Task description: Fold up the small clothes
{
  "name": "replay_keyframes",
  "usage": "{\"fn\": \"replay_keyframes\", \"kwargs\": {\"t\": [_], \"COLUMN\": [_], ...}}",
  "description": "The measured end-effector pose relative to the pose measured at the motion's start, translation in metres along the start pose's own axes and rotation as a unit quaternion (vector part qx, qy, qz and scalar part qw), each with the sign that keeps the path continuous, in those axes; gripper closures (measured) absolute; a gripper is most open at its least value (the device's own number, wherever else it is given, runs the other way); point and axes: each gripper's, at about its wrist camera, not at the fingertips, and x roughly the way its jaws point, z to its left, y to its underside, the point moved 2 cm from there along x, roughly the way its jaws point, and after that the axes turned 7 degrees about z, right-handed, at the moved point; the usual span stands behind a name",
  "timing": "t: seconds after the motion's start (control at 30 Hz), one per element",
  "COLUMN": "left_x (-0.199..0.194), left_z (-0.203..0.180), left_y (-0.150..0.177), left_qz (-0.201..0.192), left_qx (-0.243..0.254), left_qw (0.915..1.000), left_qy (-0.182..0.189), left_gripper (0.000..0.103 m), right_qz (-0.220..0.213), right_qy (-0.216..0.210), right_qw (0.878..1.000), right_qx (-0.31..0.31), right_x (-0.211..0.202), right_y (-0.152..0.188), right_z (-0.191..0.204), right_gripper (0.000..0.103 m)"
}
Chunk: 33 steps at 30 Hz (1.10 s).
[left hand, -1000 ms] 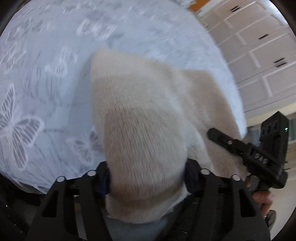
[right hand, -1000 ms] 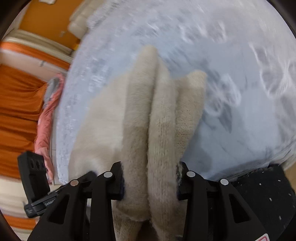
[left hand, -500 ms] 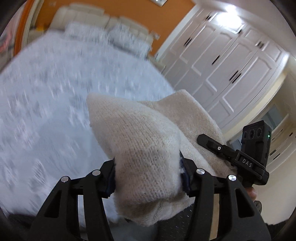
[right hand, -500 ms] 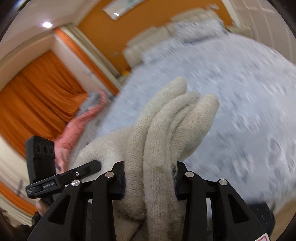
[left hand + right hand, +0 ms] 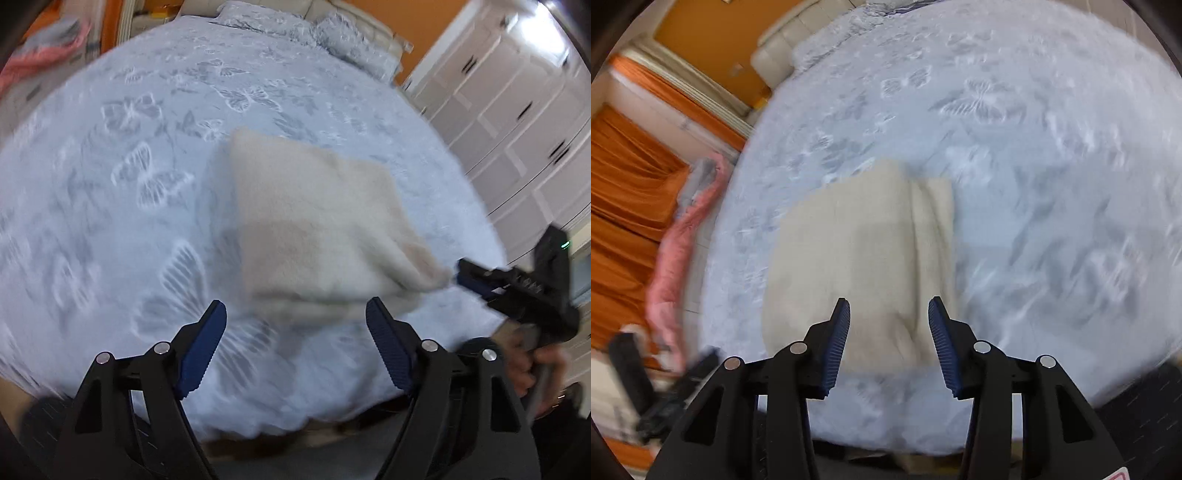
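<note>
A cream knitted garment (image 5: pixel 317 229) lies folded on the bed, roughly square, with a darker beige band across it. My left gripper (image 5: pixel 297 326) hangs just short of its near edge; its jaws are opening and nothing is between the blue pads (image 5: pixel 205 343). In the right wrist view the same garment (image 5: pixel 864 254) lies beneath and beyond my right gripper (image 5: pixel 888 334), whose jaws are opening, its pads off the fabric. From the left wrist view the right gripper (image 5: pixel 513 291) is at the garment's right corner. The left gripper (image 5: pixel 665 391) shows blurred at lower left.
The bed's pale blue butterfly cover (image 5: pixel 122 192) spreads all around the garment. Pillows (image 5: pixel 332 33) lie at the far end. White wardrobe doors (image 5: pixel 517 122) stand to the right. A pink garment (image 5: pixel 679 251) and orange curtains (image 5: pixel 624 206) are at the left. A hand (image 5: pixel 535 369) holds the right gripper.
Both grippers held the cream garment lifted in the air; now both have let go and drawn back, and it lies folded on the bed.
</note>
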Motion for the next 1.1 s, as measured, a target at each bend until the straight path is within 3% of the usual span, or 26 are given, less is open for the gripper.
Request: {"fn": "replay_keyframes", "kwargs": {"t": [0.07,0.17,0.33,0.4,0.43,0.47,0.5,0.57,0.63,0.67,0.73,0.8,0.83,0.93,1.03,1.1], "left_x": [0.004,0.019,0.066,0.087,0.095,0.097,0.097,0.094,0.095,0.099,0.104,0.106,0.105,0.081,0.041,0.026], "left_z": [-0.008,-0.025,-0.043,-0.038,-0.035,-0.031,-0.025,-0.01,0.0,0.005,0.008,0.013,0.016,0.021,0.003,-0.008], "left_y": [0.007,0.004,-0.002,-0.001,-0.001,-0.001,-0.003,-0.008,-0.01,-0.009,-0.004,0.004,0.007,0.014,0.011,0.005], "left_qz": [0.0,0.01,0.041,0.065,0.074,0.078,0.084,0.09,0.099,0.109,0.118,0.128,0.129,0.096,0.034,0.001], "left_qx": [0.009,0.053,0.157,0.186,0.203,0.209,0.204,0.171,0.147,0.14,0.138,0.132,0.125,0.084,0.065,0.059], "left_qw": [0.9999,0.9982,0.9821,0.9739,0.9675,0.9649,0.9659,0.9753,0.9801,0.9797,0.9784,0.9765,0.9768,0.9881,0.9949,0.9948], "left_qy": [0.006,-0.027,-0.095,-0.113,-0.132,-0.139,-0.136,-0.107,-0.09,-0.094,-0.1,-0.112,-0.117,-0.086,-0.069,-0.083], "left_gripper": [0.025,0.025,0.029,0.042,0.047,0.057,0.064,0.072,0.074,0.076,0.077,0.078,0.078,0.078,0.075,0.056], "right_qz": [0.002,0.024,0.041,0.068,0.086,0.096,0.091,0.035,-0.002,0.0,0.062,0.108,0.094,0.073,0.06,0.045], "right_qy": [-0.009,0.005,0.023,0.031,0.036,0.037,0.013,-0.057,-0.076,-0.063,0.03,0.077,0.071,0.047,0.072,0.105], "right_qw": [1.0,0.999,0.998,0.997,0.994,0.993,0.994,0.996,0.996,0.997,0.996,0.989,0.991,0.996,0.994,0.99], "right_qx": [-0.01,-0.042,-0.032,-0.036,-0.05,-0.06,-0.063,-0.056,-0.052,-0.047,-0.056,-0.067,-0.062,-0.035,-0.055,-0.076], "right_x": [-0.002,0.011,0.05,0.069,0.077,0.079,0.07,0.029,0.005,0.01,0.053,0.086,0.084,0.067,0.054,0.045], "right_y": [0.013,0.015,-0.001,-0.001,-0.003,-0.003,-0.008,-0.021,-0.03,-0.033,-0.026,-0.008,-0.003,-0.003,-0.002,0.001], "right_z": [0.001,0.013,0.014,0.016,0.02,0.023,0.03,0.04,0.036,0.025,0.001,-0.016,-0.017,-0.009,0.001,0.007], "right_gripper": [0.048,0.048,0.047,0.053,0.081,0.09,0.09,0.091,0.091,0.091,0.091,0.092,0.092,0.091,0.082,0.082]}}
